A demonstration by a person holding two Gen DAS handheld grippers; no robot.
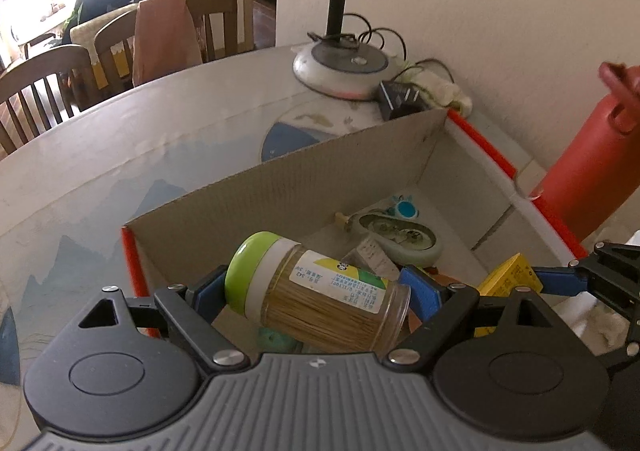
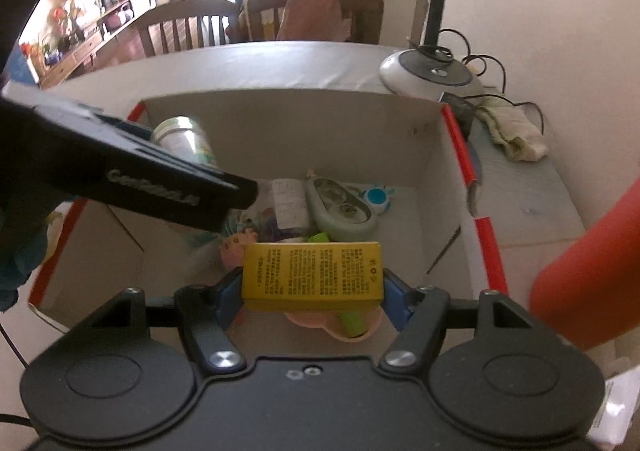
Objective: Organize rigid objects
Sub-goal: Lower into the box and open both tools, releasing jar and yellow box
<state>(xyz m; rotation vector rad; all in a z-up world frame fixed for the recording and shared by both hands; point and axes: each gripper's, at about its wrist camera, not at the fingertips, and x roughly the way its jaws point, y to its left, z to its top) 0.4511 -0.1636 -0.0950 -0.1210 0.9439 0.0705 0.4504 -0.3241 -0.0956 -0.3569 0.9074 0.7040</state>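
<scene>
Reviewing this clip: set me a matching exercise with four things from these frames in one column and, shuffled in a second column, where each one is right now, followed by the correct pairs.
Things:
1. toothpick jar
2. yellow box
3. lamp base
4. red bottle

Places:
A. on the table behind the cardboard box
B. clamped in the right gripper
C. standing outside the cardboard box, to its right
D. clamped sideways in the left gripper

Pairs: 1-D, 2-B, 3-A, 4-C
</scene>
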